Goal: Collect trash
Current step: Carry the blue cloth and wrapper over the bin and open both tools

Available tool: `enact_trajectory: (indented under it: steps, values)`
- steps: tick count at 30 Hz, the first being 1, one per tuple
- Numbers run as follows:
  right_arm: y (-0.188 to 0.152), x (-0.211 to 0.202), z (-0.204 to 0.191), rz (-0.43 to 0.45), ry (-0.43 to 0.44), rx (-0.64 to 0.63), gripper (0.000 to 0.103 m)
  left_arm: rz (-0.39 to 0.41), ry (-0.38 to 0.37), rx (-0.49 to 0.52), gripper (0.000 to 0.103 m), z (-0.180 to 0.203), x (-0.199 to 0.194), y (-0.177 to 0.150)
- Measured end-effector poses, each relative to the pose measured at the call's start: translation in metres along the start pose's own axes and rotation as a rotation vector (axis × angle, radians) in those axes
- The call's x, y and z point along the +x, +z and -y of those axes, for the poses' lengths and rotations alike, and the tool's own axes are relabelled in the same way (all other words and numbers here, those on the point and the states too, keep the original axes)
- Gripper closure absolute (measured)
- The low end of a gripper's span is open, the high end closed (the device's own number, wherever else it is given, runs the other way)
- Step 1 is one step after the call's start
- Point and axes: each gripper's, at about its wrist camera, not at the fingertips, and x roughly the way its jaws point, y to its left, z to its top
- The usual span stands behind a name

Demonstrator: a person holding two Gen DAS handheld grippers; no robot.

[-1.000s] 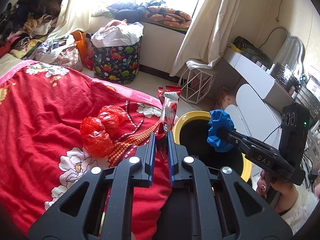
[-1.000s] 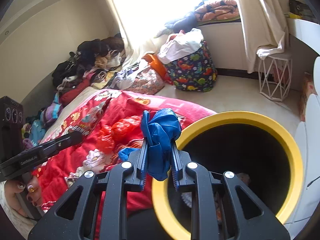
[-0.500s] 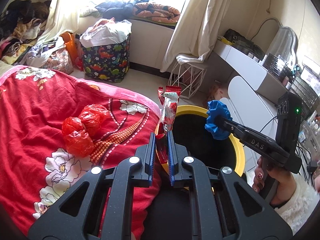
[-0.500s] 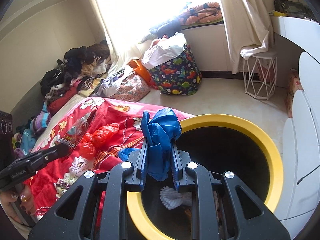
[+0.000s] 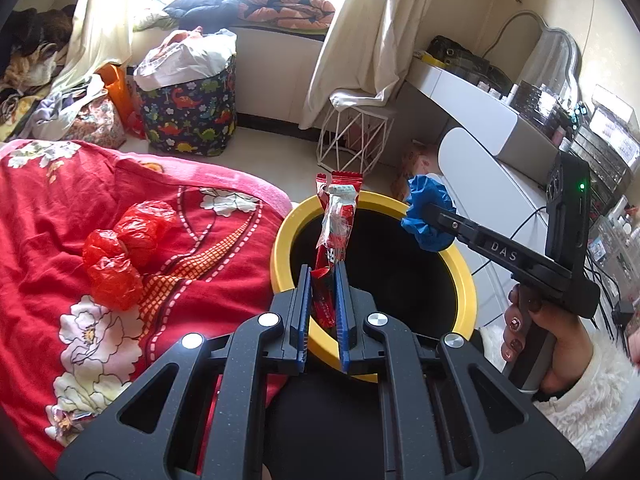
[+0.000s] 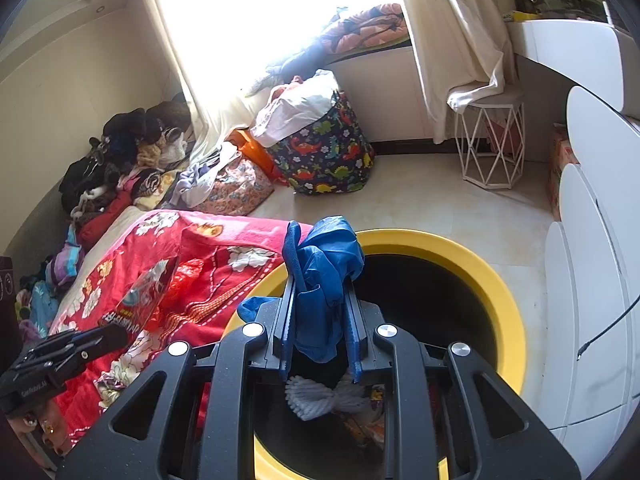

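While the left gripper (image 5: 323, 276) has its jaws clamped on a red snack wrapper (image 5: 336, 220) that stands upright over the near rim of the yellow-rimmed trash bin (image 5: 466, 280), the right gripper (image 6: 322, 300) has its jaws clamped on a crumpled blue plastic bag (image 6: 328, 264) held above the same bin's dark opening. Inside the bin lies a white ribbed piece of trash (image 6: 320, 396). A crumpled red plastic bag (image 5: 124, 248) rests on the red floral bedspread (image 5: 60, 208) beside the bin.
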Motion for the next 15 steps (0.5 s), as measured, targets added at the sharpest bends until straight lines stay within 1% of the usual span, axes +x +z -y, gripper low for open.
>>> enact_trajectory:
  steps: [15]
  values:
    - [0.002, -0.007, 0.026, 0.008, -0.029, 0.054, 0.081, -0.056, -0.027, 0.050, 0.096, 0.024, 0.024, -0.003]
